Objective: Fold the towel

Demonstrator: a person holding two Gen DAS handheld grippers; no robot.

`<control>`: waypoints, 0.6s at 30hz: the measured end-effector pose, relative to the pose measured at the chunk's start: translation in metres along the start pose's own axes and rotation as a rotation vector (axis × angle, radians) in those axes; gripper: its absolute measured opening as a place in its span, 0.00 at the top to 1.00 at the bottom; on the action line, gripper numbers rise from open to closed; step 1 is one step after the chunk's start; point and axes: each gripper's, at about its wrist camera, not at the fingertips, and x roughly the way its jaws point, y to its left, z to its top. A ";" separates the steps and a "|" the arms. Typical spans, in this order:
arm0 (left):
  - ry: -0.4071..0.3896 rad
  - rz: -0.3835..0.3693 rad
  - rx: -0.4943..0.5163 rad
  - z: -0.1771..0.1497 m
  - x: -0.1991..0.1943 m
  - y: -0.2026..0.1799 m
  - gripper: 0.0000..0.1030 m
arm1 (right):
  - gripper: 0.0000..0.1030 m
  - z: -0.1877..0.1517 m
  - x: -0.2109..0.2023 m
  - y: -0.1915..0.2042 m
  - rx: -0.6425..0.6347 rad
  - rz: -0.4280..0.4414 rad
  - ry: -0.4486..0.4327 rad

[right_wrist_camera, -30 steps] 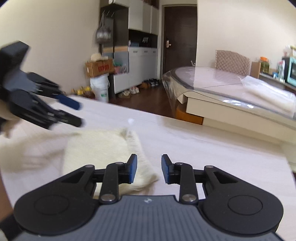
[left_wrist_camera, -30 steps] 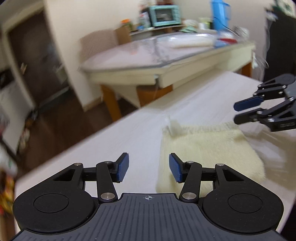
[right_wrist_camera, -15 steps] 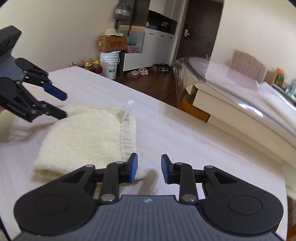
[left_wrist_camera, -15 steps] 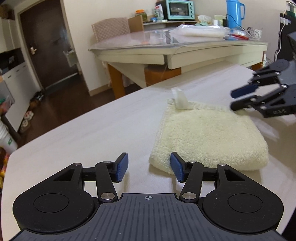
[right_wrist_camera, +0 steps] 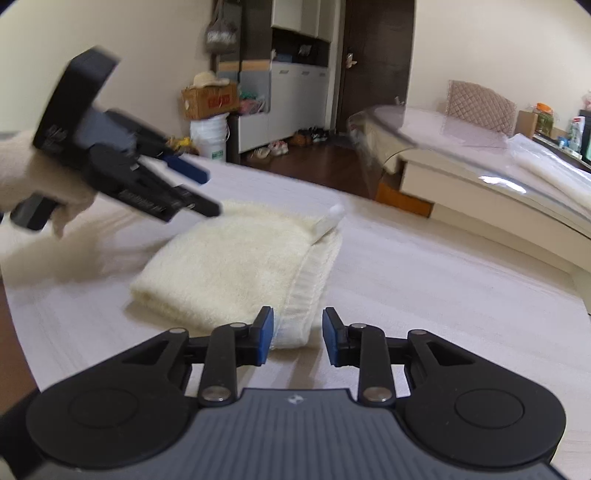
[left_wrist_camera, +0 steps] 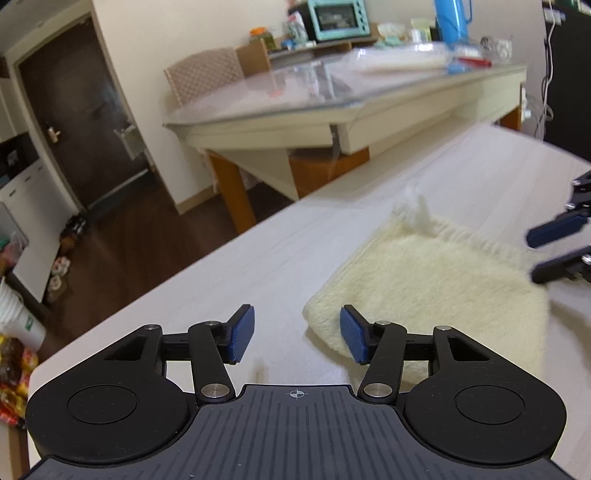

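Observation:
A cream towel [left_wrist_camera: 436, 280] lies folded flat on the white table [left_wrist_camera: 229, 280], with a small white tag [left_wrist_camera: 421, 218] sticking up at its far corner. My left gripper [left_wrist_camera: 297, 336] hangs open just short of the towel's near corner, with nothing between its blue pads. In the right wrist view the towel [right_wrist_camera: 236, 266] lies ahead and to the left, its ribbed hem by my right gripper [right_wrist_camera: 297, 338], which is open and empty. A gloved hand [right_wrist_camera: 22, 173] holds the left gripper [right_wrist_camera: 192, 192] above the towel's far left edge. The right gripper [left_wrist_camera: 554, 251] shows at the right edge.
The table's edge [left_wrist_camera: 122, 317] drops to dark floor on the left. Beyond stands a glass-topped table [left_wrist_camera: 332, 99] with a teal oven [left_wrist_camera: 338, 18] and a blue jug [left_wrist_camera: 452, 18]. A cardboard box [right_wrist_camera: 210, 99], a white bucket [right_wrist_camera: 208, 136] and cabinets stand by the far wall.
The towel has stayed folded. The right gripper has drifted to the right edge of the left wrist view. The left gripper looms larger and higher in the right wrist view.

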 end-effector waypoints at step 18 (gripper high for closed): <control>0.019 -0.060 -0.003 -0.030 -0.021 -0.054 0.40 | 0.68 0.000 0.015 -0.002 -0.089 -0.015 0.015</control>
